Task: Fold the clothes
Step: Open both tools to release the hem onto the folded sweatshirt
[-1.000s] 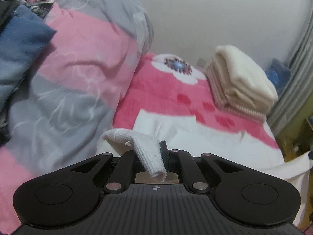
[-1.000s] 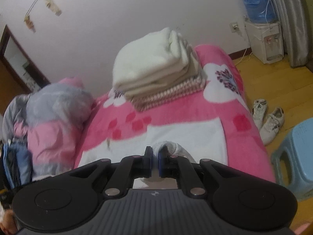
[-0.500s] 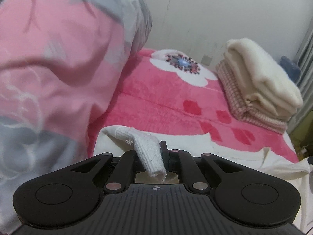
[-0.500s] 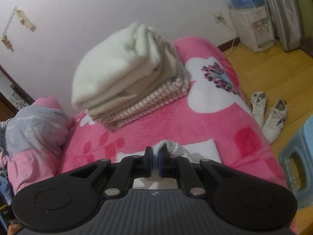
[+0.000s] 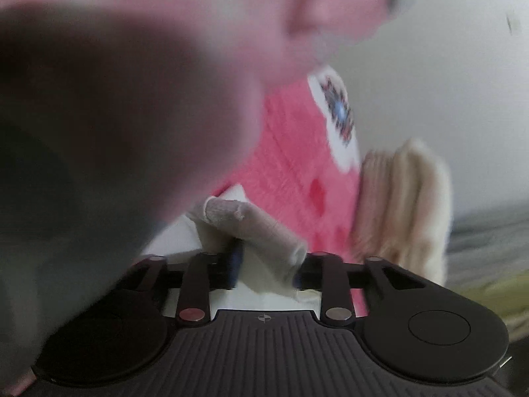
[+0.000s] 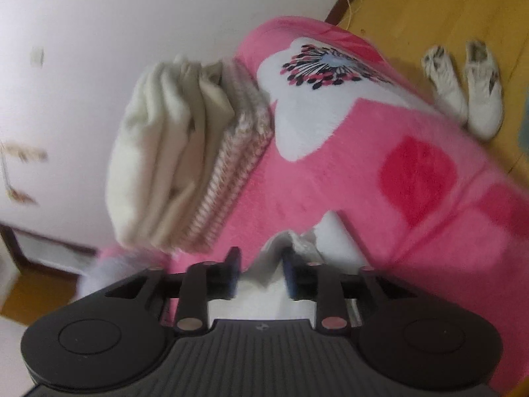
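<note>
A white garment lies on the pink blanket (image 6: 347, 178), and both grippers are at its far edge. In the left wrist view its ribbed cuff (image 5: 254, 225) drapes loosely between the parted fingers of my left gripper (image 5: 266, 268), which is open. In the right wrist view a bunched fold of the white garment (image 6: 291, 243) sits between the spread fingers of my right gripper (image 6: 261, 274), also open. Both views are tilted and blurred by motion.
A stack of folded cream and striped clothes (image 6: 172, 152) rests on the blanket by the wall, also seen as the stack (image 5: 406, 205). A bulky pink and grey quilt (image 5: 115, 99) looms very close at the left. White shoes (image 6: 463, 82) stand on the wooden floor (image 6: 413, 6).
Both grippers were shut on the white garment and have opened, leaving the cloth loose between the fingers. Both moved forward over the bed and rolled sideways; the quilt now fills the left view.
</note>
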The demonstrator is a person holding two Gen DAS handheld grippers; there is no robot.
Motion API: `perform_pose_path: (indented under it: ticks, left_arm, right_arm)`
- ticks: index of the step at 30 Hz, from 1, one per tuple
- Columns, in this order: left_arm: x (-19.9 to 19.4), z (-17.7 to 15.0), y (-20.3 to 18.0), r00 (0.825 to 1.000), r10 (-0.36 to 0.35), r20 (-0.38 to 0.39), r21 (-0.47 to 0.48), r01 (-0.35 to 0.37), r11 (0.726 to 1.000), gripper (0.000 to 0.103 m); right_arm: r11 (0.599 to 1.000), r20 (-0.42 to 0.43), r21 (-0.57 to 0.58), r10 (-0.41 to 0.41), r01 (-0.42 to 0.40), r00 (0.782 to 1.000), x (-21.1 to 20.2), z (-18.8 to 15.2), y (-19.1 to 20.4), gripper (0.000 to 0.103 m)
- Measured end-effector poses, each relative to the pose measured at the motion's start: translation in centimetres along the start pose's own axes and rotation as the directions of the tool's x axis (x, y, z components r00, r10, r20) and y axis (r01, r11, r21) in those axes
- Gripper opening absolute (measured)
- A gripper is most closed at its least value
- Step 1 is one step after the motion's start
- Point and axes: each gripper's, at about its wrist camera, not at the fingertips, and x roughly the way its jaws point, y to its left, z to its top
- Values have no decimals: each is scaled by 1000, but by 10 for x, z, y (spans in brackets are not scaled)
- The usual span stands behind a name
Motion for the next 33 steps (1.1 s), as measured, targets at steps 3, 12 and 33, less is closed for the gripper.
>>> perform_pose_path:
  ticks: [3,12,33]
  left_arm:
    - [-7,0,4,998,-41,47,-86,45,995,50]
    - [-38,-23,-17,997,2,83,-34,1,999,64]
    - [-166,-190,67,981,159,-114,153,-141,978,74]
  right_arm:
    - [999,16,36,40,-40,999,-4,3,-2,44]
    - [990,117,55,125,-132,985,-52,2,2,60]
    - [973,-229,169,196,-160,953,-125,-204,-18,68]
